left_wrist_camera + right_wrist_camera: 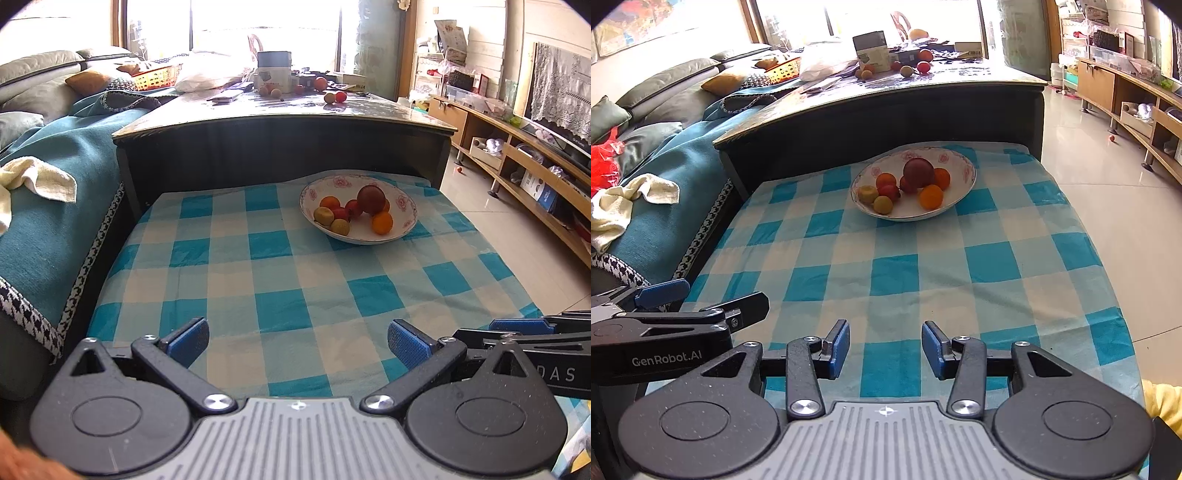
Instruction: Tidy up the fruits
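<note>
Left wrist view: the left gripper [297, 341] hovers low over the checked cloth [258, 266], jaws spread wide and empty. The bowl [404, 221] of fruit [371, 199] sits well ahead near the cloth's far edge. Letters "DAS" show on the right gripper [524, 326] beside it.

Right wrist view: the right gripper [885, 349] is level, jaws apart, holding nothing. The neighbouring tool reads "GenRobot.AI". More fruit, probably, lies on the dark table [960, 83] beyond.

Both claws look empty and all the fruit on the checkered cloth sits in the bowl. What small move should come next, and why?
Probably lift the right claw forward toward the far table, since loose fruits lie there while the bowl already holds the rest. Both it and the left claw are open and empty.
</note>
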{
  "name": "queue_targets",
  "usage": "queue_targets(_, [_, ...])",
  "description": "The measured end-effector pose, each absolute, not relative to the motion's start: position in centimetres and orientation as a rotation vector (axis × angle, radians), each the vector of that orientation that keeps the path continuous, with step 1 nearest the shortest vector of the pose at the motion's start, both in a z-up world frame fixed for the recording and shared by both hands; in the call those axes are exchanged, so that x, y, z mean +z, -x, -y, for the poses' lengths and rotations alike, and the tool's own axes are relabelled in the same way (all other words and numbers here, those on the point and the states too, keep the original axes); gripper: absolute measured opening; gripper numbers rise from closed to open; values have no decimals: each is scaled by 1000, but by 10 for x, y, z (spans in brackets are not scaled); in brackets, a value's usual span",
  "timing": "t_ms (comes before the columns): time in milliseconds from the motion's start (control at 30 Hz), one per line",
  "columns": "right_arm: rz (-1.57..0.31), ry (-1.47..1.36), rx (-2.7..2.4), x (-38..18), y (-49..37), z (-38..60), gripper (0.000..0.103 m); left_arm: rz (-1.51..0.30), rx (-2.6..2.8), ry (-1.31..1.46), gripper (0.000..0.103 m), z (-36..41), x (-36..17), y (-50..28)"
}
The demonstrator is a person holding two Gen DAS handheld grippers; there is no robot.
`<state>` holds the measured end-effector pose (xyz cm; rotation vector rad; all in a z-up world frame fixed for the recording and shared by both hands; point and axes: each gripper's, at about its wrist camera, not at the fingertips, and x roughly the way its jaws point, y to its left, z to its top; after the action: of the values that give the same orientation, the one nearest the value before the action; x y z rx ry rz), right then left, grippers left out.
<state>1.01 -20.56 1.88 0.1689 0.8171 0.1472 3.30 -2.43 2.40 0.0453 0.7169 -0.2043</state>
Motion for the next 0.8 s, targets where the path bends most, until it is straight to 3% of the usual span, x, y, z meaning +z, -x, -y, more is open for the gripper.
queue_targets(800, [-838,-173,147,16,21,203,39,-754,-198,-74,103,30,15,-11])
